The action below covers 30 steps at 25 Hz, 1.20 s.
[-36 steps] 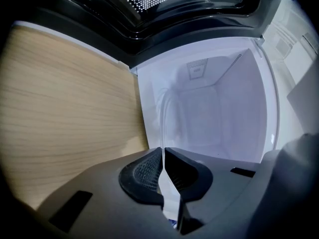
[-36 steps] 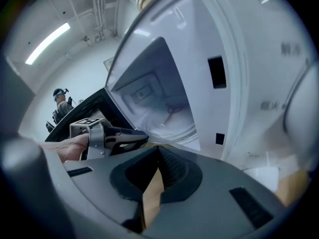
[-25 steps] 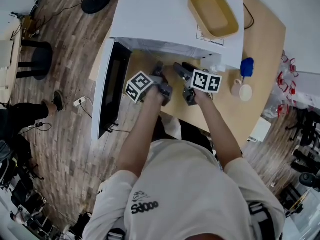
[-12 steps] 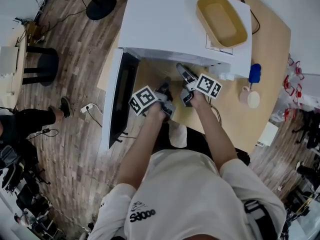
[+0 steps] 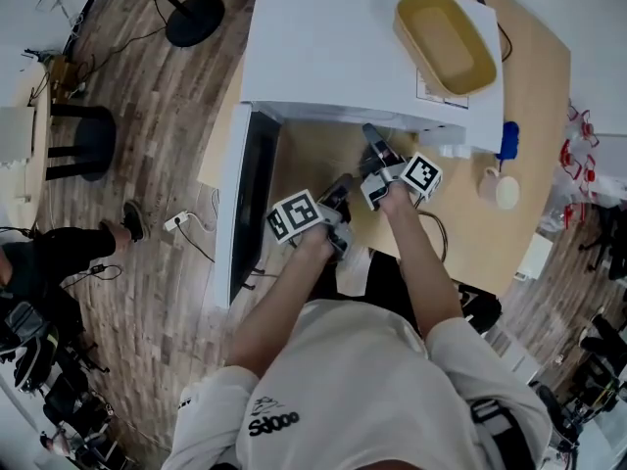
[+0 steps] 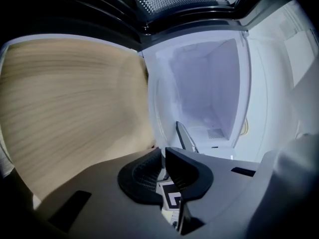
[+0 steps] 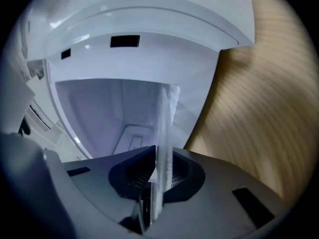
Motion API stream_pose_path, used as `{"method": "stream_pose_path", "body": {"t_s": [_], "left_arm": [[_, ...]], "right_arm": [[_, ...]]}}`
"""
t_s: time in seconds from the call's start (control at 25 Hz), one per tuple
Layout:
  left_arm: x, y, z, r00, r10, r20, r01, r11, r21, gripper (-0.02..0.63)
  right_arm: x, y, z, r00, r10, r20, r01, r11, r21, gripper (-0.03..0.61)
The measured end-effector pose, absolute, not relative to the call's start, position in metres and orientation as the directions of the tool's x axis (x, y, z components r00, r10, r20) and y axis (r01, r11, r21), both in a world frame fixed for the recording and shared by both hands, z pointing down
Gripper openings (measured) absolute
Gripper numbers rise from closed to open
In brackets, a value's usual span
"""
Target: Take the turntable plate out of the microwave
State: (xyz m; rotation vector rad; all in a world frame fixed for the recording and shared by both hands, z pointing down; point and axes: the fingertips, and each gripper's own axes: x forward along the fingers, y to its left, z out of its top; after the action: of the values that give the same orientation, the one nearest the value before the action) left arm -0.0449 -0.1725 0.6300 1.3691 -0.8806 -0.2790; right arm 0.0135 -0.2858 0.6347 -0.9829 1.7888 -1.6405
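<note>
The right claw [image 7: 162, 166] has just been closing, and its pads now pinch the rim of the clear round glass turntable plate [image 7: 164, 128]. In the right gripper view the plate shows edge-on as a thin pale band running from the jaws toward the open cavity of the white microwave [image 5: 362, 47]. The plate therefore lies straight ahead of that claw, on the far side, with its flat face turned sideways to the camera. I cannot tell how much of it is still inside the opening. Bringing it out looks like a pull toward the near side, across the pale wooden worktop [image 5: 519, 116].

The left claw [image 6: 163, 156] is closed on nothing. It sits nearer the person and left of the right claw, facing the cavity beside the open door [image 5: 245, 204].

The label under the yellow oval tray [image 5: 446, 42] is too small to read.
</note>
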Motion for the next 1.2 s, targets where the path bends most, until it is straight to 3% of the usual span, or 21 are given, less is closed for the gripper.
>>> {"method": "stream_pose_path", "body": {"t_s": [0.12,0.2,0.24,0.36,0.64,0.88,1.2], "left_arm": [[-0.048,-0.173,0.632,0.624,-0.682,0.381,-0.357,0.185,0.915,0.059],[-0.051,-0.18,0.635,0.578,-0.739,0.346,-0.327,0.178,0.928,0.208],[-0.053,-0.185,0.637,0.553,-0.769,0.32,-0.295,0.179,0.939,0.242],[-0.06,-0.205,0.637,0.463,-0.85,0.251,-0.218,0.166,0.962,0.264],[-0.078,-0.24,0.639,0.357,-0.928,0.105,-0.117,0.068,0.991,0.261],[-0.073,-0.24,0.629,0.382,-0.924,-0.027,-0.001,-0.03,1.0,0.051],[-0.068,-0.223,0.615,0.395,-0.917,-0.051,-0.031,-0.068,0.997,0.04]], "right_arm": [[0.015,-0.282,0.633,-0.6,-0.798,0.052,-0.09,0.003,-0.996,0.029],[0.016,-0.279,0.634,-0.607,-0.793,0.048,-0.073,-0.004,-0.997,0.029],[0.017,-0.278,0.634,-0.611,-0.79,0.047,-0.067,-0.007,-0.998,0.028],[0.02,-0.274,0.631,-0.638,-0.769,0.042,-0.06,-0.004,-0.998,0.026],[0.025,-0.241,0.632,-0.713,-0.7,0.039,-0.065,0.01,-0.998,0.026],[0.027,-0.233,0.636,-0.73,-0.68,0.063,-0.091,0.005,-0.996,0.026],[0.029,-0.217,0.622,-0.763,-0.645,0.035,-0.081,0.041,-0.996,0.026]]}}
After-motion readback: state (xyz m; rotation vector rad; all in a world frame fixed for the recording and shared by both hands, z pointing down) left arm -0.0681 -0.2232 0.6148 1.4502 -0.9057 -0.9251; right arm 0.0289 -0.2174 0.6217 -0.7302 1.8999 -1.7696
